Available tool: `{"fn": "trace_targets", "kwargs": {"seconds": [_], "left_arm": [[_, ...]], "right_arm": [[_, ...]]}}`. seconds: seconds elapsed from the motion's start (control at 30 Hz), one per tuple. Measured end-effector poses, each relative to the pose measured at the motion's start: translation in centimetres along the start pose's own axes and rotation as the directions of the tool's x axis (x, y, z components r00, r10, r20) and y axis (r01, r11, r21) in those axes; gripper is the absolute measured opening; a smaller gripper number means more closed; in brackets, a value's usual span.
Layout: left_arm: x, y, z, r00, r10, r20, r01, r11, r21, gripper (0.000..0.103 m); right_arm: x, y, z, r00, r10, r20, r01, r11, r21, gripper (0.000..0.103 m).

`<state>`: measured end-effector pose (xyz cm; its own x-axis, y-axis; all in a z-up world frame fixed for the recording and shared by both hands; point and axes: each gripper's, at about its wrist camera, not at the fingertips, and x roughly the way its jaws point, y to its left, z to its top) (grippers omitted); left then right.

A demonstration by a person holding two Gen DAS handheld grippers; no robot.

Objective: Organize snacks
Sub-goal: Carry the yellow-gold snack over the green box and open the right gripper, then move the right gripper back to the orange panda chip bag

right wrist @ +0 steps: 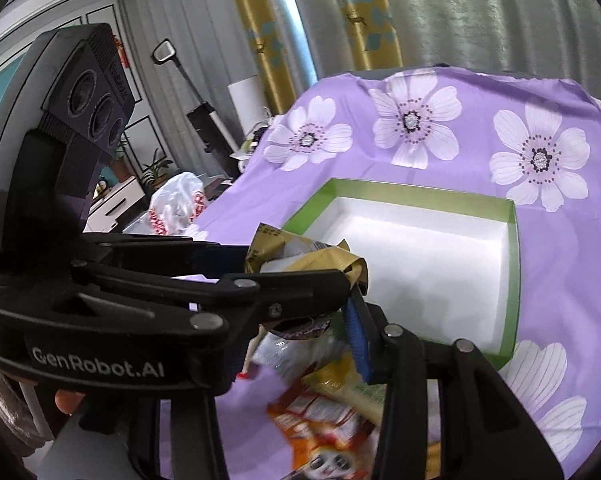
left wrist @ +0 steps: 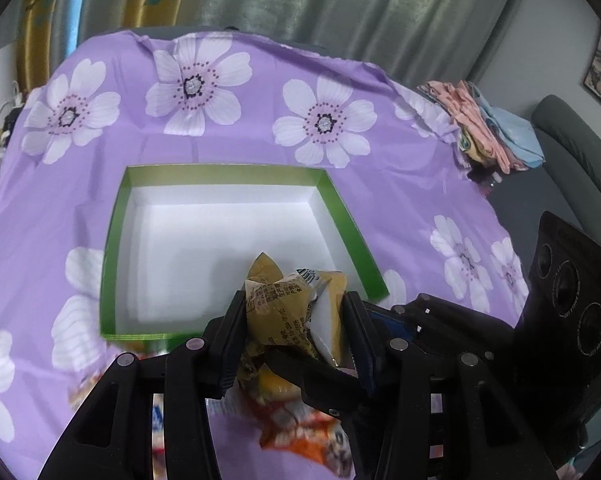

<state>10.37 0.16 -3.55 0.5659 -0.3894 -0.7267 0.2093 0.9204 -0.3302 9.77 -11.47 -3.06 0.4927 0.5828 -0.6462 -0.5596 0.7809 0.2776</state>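
Left gripper (left wrist: 294, 300): your fingers are nearly closed and clamp a crumpled gold snack packet (left wrist: 284, 320), one pad on each side. The top of the packet sticks out past the fingertips.

Box (left wrist: 340, 216): green rim, white inside, open. It lies just ahead of your left fingertips. The held packet hangs above its near edge, apart from the floor of the box.

Right gripper (right wrist: 316, 322): from its own camera only the blue-padded finger (right wrist: 358, 336) shows. Your left gripper crosses in front and hides the other finger. A dark purple scrap of wrapper sits beside the blue pad, but I cannot tell whether the pads press on it, nor how far apart they stand.

Relation of the two tools: the right one comes in from the right of your left fingers, and its tip passes under the gold packet. Whether it touches the packet is unclear.

Below and behind both sets of fingers: an orange packet (right wrist: 320, 420) and other blurred wrappers lie on the purple flowered cloth (left wrist: 260, 140), outside the box on its near side.
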Motion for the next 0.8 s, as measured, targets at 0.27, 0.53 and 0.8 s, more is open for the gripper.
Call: {"fn": "trace_targets", "kwargs": {"seconds": [0.27, 0.53, 0.8], "left_arm": [[4.3, 2.1, 1.3, 0.998, 0.009, -0.058, -0.012, 0.998, -0.057, 0.047], [6.1, 3.2, 1.7, 0.995, 0.058, -0.082, -0.066, 0.993, -0.097, 0.076], [2.3, 4.8, 0.7, 0.995, 0.092, -0.033, -0.096, 0.985, -0.142, 0.084]], "right_arm": [[4.1, -2.7, 0.4, 0.997, -0.034, -0.074, 0.036, 0.999, 0.030, 0.045], [5.7, -4.5, 0.4, 0.990, -0.099, -0.097, 0.104, 0.993, 0.052, 0.062], [1.7, -6.0, -1.0, 0.987, -0.151, -0.061, 0.156, 0.983, 0.095, 0.069]]}}
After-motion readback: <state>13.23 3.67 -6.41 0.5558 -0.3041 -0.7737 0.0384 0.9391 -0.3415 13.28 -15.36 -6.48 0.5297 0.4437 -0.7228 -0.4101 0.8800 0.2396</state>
